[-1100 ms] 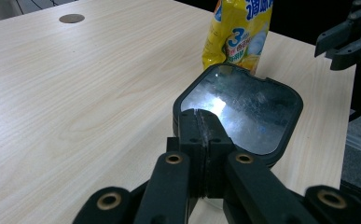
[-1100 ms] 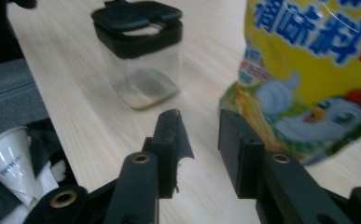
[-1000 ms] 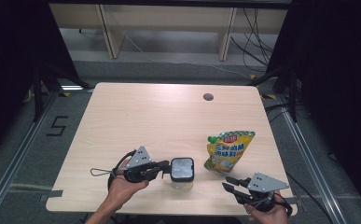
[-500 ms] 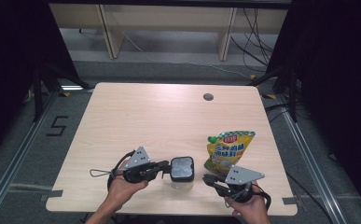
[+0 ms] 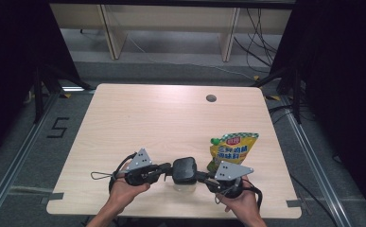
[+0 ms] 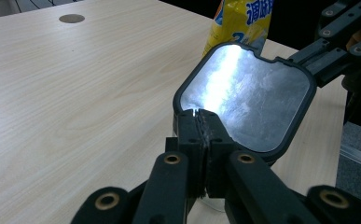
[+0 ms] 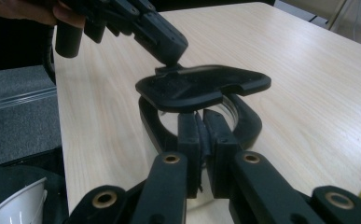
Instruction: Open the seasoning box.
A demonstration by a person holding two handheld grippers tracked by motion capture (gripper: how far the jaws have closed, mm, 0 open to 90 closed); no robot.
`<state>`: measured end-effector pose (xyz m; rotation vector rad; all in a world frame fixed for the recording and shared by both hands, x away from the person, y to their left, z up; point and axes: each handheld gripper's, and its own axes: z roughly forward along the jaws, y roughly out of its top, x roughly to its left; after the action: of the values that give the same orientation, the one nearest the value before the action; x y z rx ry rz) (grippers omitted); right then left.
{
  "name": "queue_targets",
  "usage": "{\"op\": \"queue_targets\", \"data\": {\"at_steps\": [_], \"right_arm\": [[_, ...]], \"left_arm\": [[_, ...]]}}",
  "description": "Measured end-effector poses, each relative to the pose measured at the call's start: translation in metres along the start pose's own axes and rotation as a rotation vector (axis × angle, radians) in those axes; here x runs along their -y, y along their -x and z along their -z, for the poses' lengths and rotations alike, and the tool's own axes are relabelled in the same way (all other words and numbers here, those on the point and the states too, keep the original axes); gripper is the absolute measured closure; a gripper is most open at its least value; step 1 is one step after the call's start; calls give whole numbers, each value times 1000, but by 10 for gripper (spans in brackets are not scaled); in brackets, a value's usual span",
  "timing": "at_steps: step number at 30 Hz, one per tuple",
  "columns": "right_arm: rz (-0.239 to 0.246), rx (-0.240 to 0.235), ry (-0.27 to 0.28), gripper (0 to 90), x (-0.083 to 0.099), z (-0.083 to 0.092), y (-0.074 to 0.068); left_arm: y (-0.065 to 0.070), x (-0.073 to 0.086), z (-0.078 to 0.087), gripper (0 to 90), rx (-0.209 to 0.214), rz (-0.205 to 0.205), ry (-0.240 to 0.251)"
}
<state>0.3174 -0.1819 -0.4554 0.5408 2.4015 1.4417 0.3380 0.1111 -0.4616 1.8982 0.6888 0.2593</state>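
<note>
Broadly, the pale wooden table [image 5: 138, 118] fills the middle of the high view. A yellow pouch [image 5: 232, 149] lies at its lower right, and a small round hole [image 5: 211, 98] sits toward the top.

The work is at the lower centre of that view. A clear jar [image 5: 184, 185] stands near the table's front edge, capped by a black, rounded-square lid [image 5: 184, 170].

- **Lid and collar.** In the right gripper view the lid is tilted up, clear of the jar's black collar [image 7: 248, 123] on the near side. Whether its far edge is hinged to the collar cannot be told.
- **Left gripper.** The left gripper [image 5: 169, 169] enters from the left. Its jaws are closed almost fully, pinching a small tab on the lid's edge.
- **Right gripper.** The right gripper [image 5: 200, 176] enters from the right. Its jaws are pressed together on the collar's near wall, just beside the pouch.

The step in hand appears to be opening the jar. To do it well:

- The right grip should act only as an anchor, holding the collar down and level so the jar does not tip or skid.
- The left grip should raise the tab in a smooth arc, up and back.
- The left pinch is shallow and could slip off the tab under a sudden pull.
- Neither grip should twist against the other.
</note>
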Motion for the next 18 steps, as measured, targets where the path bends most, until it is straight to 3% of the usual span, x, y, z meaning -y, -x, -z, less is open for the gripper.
{"op": "queue_targets", "data": {"at_steps": [4,5,8,10,11,13,18], "right_arm": [[15,-5,3,865,-4,-2,1],[15,-4,6,865,-5,-2,1],[11,-8,10,865,-7,-3,1],[11,-8,13,865,-8,-4,1],[5,-4,15,864,-9,-4,0],[11,-9,25,864,-10,-6,0],[23,-6,24,863,-15,-7,-1]], "left_arm": [[-8,-2,9,719,48,11,8],[-11,-1,13,692,49,-23,2],[-15,7,18,621,42,-19,-1],[-17,13,18,559,49,-36,-10],[-18,17,16,533,57,-65,-17],[-21,24,12,508,80,-108,-28],[-26,34,3,489,89,-124,-47]]}}
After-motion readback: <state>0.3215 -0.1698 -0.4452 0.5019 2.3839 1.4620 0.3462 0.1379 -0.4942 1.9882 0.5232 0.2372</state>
